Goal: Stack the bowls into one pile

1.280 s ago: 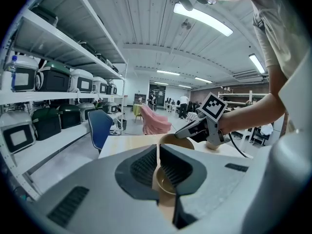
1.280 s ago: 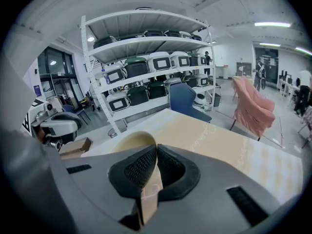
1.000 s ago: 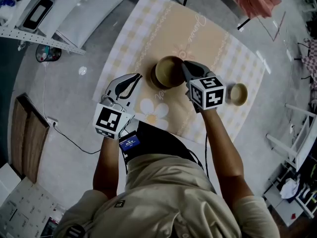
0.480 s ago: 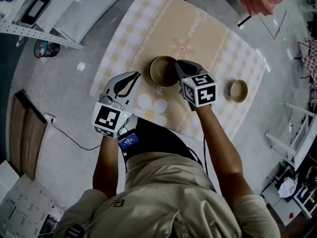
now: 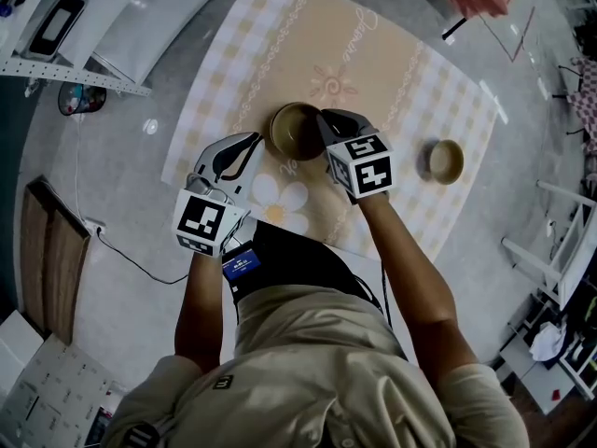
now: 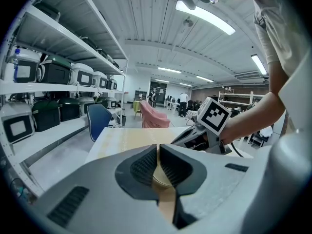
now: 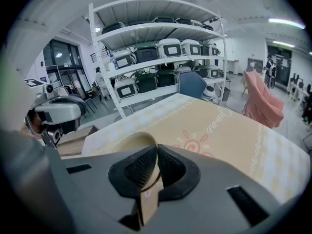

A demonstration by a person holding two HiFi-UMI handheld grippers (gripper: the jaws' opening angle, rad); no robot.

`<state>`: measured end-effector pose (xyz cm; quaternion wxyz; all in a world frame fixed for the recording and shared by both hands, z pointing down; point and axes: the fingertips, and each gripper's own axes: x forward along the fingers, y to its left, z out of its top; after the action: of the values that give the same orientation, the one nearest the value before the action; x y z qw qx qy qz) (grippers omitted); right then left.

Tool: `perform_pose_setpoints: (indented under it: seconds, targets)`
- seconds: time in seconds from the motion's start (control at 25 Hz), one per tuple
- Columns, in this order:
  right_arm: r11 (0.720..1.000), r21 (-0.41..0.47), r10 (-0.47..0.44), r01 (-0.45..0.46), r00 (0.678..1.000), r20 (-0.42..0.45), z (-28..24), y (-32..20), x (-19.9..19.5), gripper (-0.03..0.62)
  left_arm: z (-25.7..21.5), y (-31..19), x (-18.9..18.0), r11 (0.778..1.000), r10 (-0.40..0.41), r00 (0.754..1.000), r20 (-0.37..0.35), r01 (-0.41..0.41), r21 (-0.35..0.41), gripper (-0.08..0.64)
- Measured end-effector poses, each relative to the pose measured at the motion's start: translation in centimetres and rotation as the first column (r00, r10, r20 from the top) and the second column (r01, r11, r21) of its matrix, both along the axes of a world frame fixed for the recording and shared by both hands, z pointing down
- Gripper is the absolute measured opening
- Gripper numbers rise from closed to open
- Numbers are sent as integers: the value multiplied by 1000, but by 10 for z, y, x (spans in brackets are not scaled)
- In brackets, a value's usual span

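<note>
My right gripper (image 5: 324, 121) pinched the bowl (image 5: 291, 132) rim mid-frame; my left gripper (image 5: 250, 146) hung beside it, jaws together.

The tablecloth (image 5: 373, 73) was pale beige, with cream-and-yellow checked borders, a pinkish sun drawing, faint script and a white daisy (image 5: 280, 202) with a yellow heart. The bigger bowl (image 5: 297, 131) and the smaller bowl (image 5: 445, 161) were both dull tan. The left gripper (image 5: 254, 144) and the right gripper (image 5: 322, 118) were grey with black ribbed pads (image 6: 146, 167) and black square markers on white faces. The shirt (image 5: 317, 371) was khaki, a draped cloth (image 6: 155, 116) pink, a chair (image 6: 100, 121) blue.
</note>
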<state>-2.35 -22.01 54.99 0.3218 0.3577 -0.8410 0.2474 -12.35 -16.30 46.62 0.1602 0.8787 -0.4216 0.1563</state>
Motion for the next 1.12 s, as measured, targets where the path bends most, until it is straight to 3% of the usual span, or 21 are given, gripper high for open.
perform_pose_setpoints:
  seconds: [0.36, 1.12]
  targets:
    - [1000, 15, 0, 0, 1000, -10, 5, 0, 5, 14, 20, -3, 7, 999, 18, 1000, 12, -18, -34, 26]
    - [995, 95, 33, -39, 998, 61, 9, -9, 16, 48, 68, -26, 17, 994, 32, 999, 39, -28, -105, 26]
